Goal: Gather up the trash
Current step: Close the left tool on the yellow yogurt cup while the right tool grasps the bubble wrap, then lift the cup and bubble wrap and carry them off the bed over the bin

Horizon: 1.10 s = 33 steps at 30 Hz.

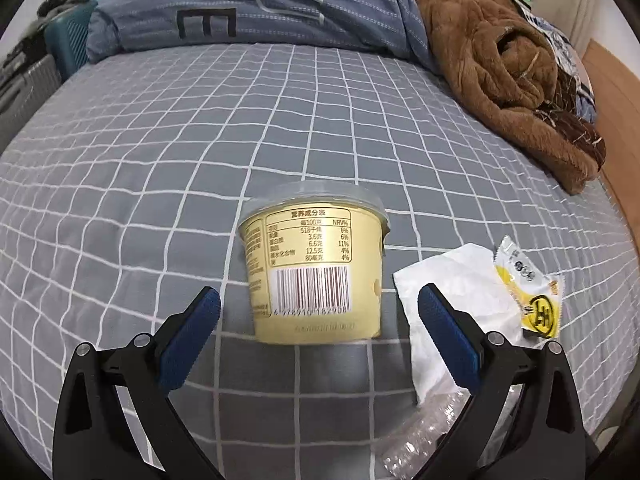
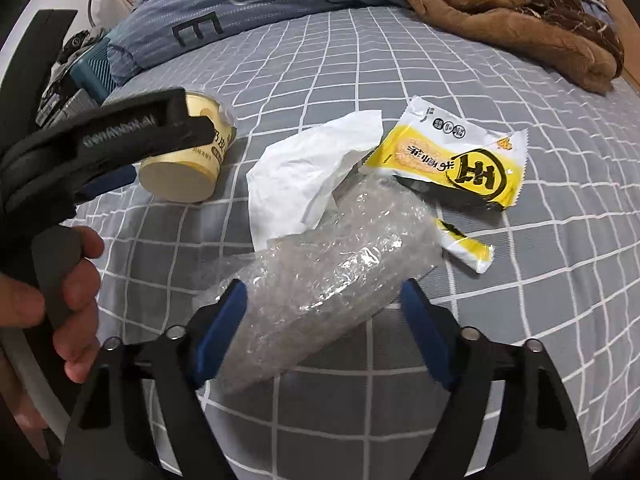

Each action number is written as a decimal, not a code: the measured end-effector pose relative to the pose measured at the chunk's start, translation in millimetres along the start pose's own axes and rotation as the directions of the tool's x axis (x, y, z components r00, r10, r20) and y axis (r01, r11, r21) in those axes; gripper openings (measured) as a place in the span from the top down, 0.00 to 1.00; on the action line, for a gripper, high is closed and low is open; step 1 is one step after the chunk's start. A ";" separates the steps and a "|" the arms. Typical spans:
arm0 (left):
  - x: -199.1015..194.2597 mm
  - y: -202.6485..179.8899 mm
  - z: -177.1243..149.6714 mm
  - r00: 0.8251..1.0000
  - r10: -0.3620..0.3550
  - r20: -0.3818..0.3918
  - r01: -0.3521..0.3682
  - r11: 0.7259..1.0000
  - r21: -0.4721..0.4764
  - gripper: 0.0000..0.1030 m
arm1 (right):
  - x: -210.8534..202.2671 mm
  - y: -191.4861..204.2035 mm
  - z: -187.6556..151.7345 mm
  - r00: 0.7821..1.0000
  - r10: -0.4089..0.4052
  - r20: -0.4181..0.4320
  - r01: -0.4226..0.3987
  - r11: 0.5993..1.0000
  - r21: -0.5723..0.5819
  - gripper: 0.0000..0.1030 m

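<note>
On a grid-patterned bed (image 1: 160, 140), the left hand-held gripper (image 1: 320, 304) stands apart around a tipped yellow cup (image 1: 316, 268). The right hand-held gripper (image 2: 324, 300) straddles crumpled bubble wrap (image 2: 328, 272), pads seemingly not pressing. A tissue (image 2: 304, 168) and snack wrapper (image 2: 452, 160) crowd the middle; blankets (image 1: 500, 60) line the far edge.

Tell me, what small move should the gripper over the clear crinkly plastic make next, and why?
Probably close the right gripper on the clear crumpled bubble-wrap roll. Its blue pads already stand on either side of the roll, with the left pad close against it and a gap at the right one, so squeezing looks like the natural next step. The left gripper, open, faces the pale yellow tub.
</note>
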<state>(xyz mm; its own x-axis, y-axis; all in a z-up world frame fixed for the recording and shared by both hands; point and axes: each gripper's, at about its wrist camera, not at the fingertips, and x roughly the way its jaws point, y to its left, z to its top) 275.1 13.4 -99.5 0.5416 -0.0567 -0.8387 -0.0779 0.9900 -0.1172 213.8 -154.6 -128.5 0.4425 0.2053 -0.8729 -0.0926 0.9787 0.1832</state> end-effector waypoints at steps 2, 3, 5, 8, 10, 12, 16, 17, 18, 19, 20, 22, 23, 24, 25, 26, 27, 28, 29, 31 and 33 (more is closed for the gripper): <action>5.2 -0.8 0.2 1.000 0.009 -0.006 -0.009 1.000 0.001 0.12 | 1.6 -2.5 1.5 1.000 0.006 -0.004 -0.006 1.000 0.020 0.42; 9.5 -0.9 0.4 1.000 0.007 -0.020 -0.007 1.000 -0.002 0.23 | 2.2 -4.1 2.0 1.000 0.010 -0.009 -0.010 0.999 0.032 0.47; 14.8 0.5 -0.6 0.999 -0.009 -0.053 0.008 1.000 -0.008 0.32 | 3.0 -4.8 2.7 1.000 0.018 -0.015 -0.018 0.999 0.040 0.53; 17.8 0.8 -4.4 0.998 -0.019 -0.061 0.018 1.000 -0.014 0.32 | 3.3 -6.3 2.5 0.998 0.050 -0.031 -0.048 0.998 0.043 0.61; 17.7 1.0 -6.1 0.998 -0.019 -0.055 0.018 1.000 -0.012 0.33 | 2.3 -6.9 2.5 0.998 0.052 -0.031 -0.051 0.998 0.038 0.64; 16.2 1.4 -7.7 0.999 -0.017 -0.049 0.017 1.000 -0.013 0.33 | -0.6 -6.5 1.0 0.998 0.056 -0.028 -0.055 0.998 0.029 0.66; 9.4 -0.3 -9.8 0.999 0.020 -0.026 -0.020 1.000 0.003 0.33 | -9.0 -6.8 -3.7 0.999 0.047 -0.014 -0.046 0.999 0.014 0.66; 6.2 -0.8 -10.9 0.999 0.029 -0.019 -0.029 1.000 0.010 0.33 | -12.3 -6.7 -4.6 0.999 0.036 -0.006 -0.036 0.999 0.005 0.67; 3.6 -0.5 -10.7 0.999 0.035 -0.013 -0.035 0.999 0.012 0.33 | -14.0 -5.9 -4.6 1.000 0.029 -0.001 -0.029 1.000 -0.002 0.67; -0.8 0.4 -11.4 0.999 0.041 -0.005 -0.040 0.999 0.013 0.33 | -16.2 -5.8 -4.5 1.000 0.024 0.002 -0.024 1.000 -0.006 0.67; -4.2 1.1 -11.2 0.999 0.042 0.000 -0.042 0.999 0.012 0.33 | -19.5 -6.9 -4.9 1.000 0.023 0.005 -0.023 1.000 -0.005 0.67; -14.1 3.1 -12.6 0.999 0.042 0.013 -0.043 0.999 0.010 0.33 | -26.9 -9.5 -6.0 0.999 0.030 0.010 -0.030 1.000 -0.004 0.67; -19.1 4.9 -14.0 0.999 0.041 0.019 -0.041 0.999 0.006 0.33 | -29.3 -11.8 -5.8 0.999 0.032 0.013 -0.031 0.999 -0.004 0.67; -22.7 6.0 -15.3 0.999 0.038 0.021 -0.038 0.999 0.003 0.33 | -32.6 -13.1 -6.4 0.999 0.032 0.016 -0.032 0.999 -0.004 0.67; -27.2 7.2 -17.2 0.999 0.034 0.023 -0.034 0.999 0.002 0.33 | -36.4 -14.9 -7.6 0.999 0.034 0.019 -0.034 0.999 -0.003 0.67; -30.0 7.4 -18.4 0.999 0.034 0.025 -0.034 0.999 0.000 0.33 | -38.9 -15.4 -8.4 0.999 0.034 0.022 -0.034 0.999 -0.005 0.67; -35.5 8.4 -21.0 0.999 0.030 0.031 -0.030 1.000 -0.004 0.33 | -41.5 -15.4 -9.3 0.999 0.032 0.025 -0.032 0.999 -0.007 0.67; -39.2 9.4 -23.3 0.999 0.027 0.033 -0.027 1.000 -0.007 0.33 | -43.8 -15.4 -9.6 0.999 0.031 0.027 -0.031 1.000 -0.006 0.67; -42.2 9.5 -25.0 0.999 0.023 0.034 -0.023 1.000 -0.011 0.33 | -46.8 -15.9 -10.8 0.999 0.035 0.029 -0.035 0.999 -0.005 0.67; -49.7 7.8 -29.5 0.999 0.018 0.036 -0.018 1.000 -0.003 0.33 | -51.9 -16.6 -13.0 0.999 0.035 0.032 -0.035 0.999 -0.002 0.67; -58.4 5.7 -34.2 0.999 0.015 0.047 -0.015 1.000 0.009 0.33 | -58.1 -15.7 -14.8 0.998 0.041 0.039 -0.041 0.999 -0.003 0.67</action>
<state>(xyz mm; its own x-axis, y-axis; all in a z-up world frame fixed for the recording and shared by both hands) 214.4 18.0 -69.4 0.5793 -0.0357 -0.8143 -0.0787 0.9919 -0.0995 176.3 -181.9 -87.3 0.4727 0.2452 -0.8465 -0.1136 0.9695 0.2173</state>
